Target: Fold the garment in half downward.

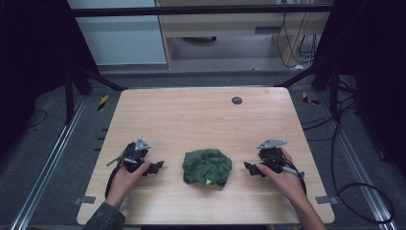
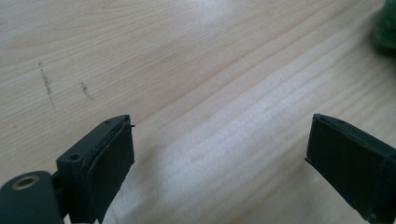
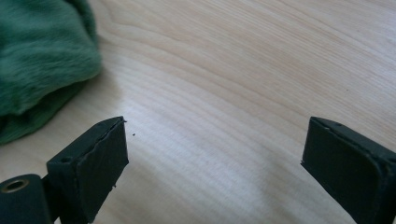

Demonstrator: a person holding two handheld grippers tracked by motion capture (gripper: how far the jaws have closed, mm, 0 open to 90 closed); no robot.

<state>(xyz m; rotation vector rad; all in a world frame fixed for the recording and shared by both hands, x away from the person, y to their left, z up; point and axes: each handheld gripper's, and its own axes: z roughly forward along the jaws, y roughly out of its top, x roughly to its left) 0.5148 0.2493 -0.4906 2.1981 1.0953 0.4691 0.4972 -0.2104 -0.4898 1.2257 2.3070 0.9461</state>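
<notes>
A crumpled dark green cloth [image 1: 207, 166] lies in a heap on the wooden table [image 1: 191, 115], near its front middle; a small bright green tag shows at its front. My left gripper [image 1: 155, 167] rests on the table a short way left of the cloth, open, with bare wood between its jaws [image 2: 219, 154]. My right gripper [image 1: 250, 168] rests just right of the cloth, open too, nothing between its jaws [image 3: 212, 154]. The fuzzy green cloth [image 3: 37, 60] fills the upper left of the right gripper view, and a sliver of the cloth [image 2: 386, 28] shows at the left gripper view's top right.
A small dark round disc [image 1: 236, 100] is set in the table near its far edge. Cables [image 1: 335, 143] trail on the floor to the right of the table. Metal rails run along both sides. The far half of the table is bare wood.
</notes>
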